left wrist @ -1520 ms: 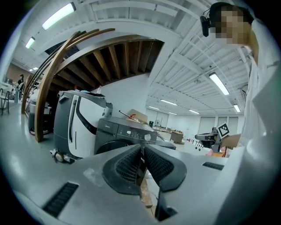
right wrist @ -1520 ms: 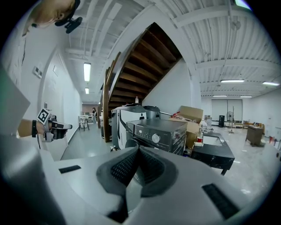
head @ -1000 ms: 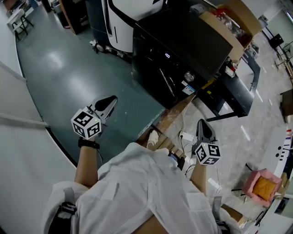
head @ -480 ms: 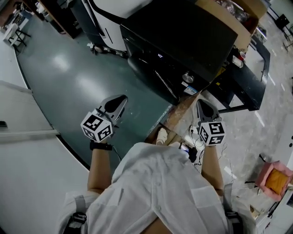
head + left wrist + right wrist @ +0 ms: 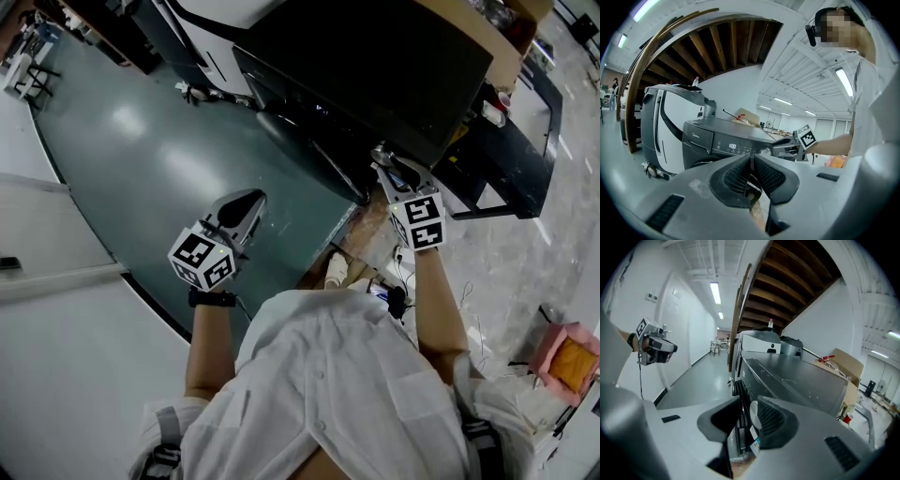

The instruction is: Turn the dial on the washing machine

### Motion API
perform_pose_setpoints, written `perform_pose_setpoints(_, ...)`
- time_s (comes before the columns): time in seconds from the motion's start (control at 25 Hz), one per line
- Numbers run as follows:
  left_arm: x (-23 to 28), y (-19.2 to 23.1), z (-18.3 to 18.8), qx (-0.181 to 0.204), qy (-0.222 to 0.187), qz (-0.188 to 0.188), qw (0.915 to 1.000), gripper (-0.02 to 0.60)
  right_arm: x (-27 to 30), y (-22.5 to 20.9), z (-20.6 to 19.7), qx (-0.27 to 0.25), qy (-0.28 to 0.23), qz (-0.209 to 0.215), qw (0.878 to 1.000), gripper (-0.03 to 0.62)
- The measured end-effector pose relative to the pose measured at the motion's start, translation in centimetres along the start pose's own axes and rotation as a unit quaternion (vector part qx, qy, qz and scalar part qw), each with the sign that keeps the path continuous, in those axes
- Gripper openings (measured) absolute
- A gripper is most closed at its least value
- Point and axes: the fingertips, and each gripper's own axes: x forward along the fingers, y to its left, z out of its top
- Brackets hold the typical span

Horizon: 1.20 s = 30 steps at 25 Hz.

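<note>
The black washing machine (image 5: 394, 66) fills the top of the head view, and its lit display (image 5: 732, 146) shows in the left gripper view. Its silver dial (image 5: 753, 415) sits between the spread jaws of my right gripper (image 5: 747, 408), close against the right-hand pad. In the head view the right gripper (image 5: 382, 161) reaches the machine's front panel and mostly hides the dial. My left gripper (image 5: 246, 200) hangs over the teal floor, well left of the machine, with its jaws (image 5: 751, 161) closed and nothing in them. The dial (image 5: 765, 151) and the right gripper (image 5: 785, 149) also show from the left gripper.
A white appliance (image 5: 220, 19) stands behind the washer. A cardboard box (image 5: 502, 52) and a black metal frame (image 5: 511, 173) lie to its right. A wooden board (image 5: 370, 211) and cables lie at the machine's foot. A pink box (image 5: 567, 361) sits at the lower right.
My right gripper has moved forward and up from near the floor cables to the washer's dial. The left gripper has stayed about where it was. The view has shifted closer to the machine.
</note>
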Motion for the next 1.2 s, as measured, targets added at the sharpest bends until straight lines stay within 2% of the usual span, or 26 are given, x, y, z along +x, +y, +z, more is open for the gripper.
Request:
perform_pose_setpoints(0.32,-0.6,0.7,-0.3,-0.017,-0.006,0.015,0.9997,0.017,2.8,-0.6,-2.1,-0.044,0.075,-0.032,0.996,0.124)
perform_pose_setpoints(0.56,-0.7,0.9,-0.4,-0.019,-0.006,0.016,0.9997,0.017,2.7,-1.0,-2.5,-0.039,0.078,-0.053,0.995,0.104)
perform_pose_setpoints(0.88,-0.4,0.4,-0.3,-0.017,-0.006,0.012,0.9998,0.017,2.5,-1.0,-4.4,-0.022,0.095,-0.051,0.994,0.136)
perform_pose_setpoints(1.2,-0.4,-0.3,-0.2,-0.013,-0.005,0.009,0.9999,0.017,2.4,-0.8,-3.7,-0.019,0.091,-0.051,0.994,0.151)
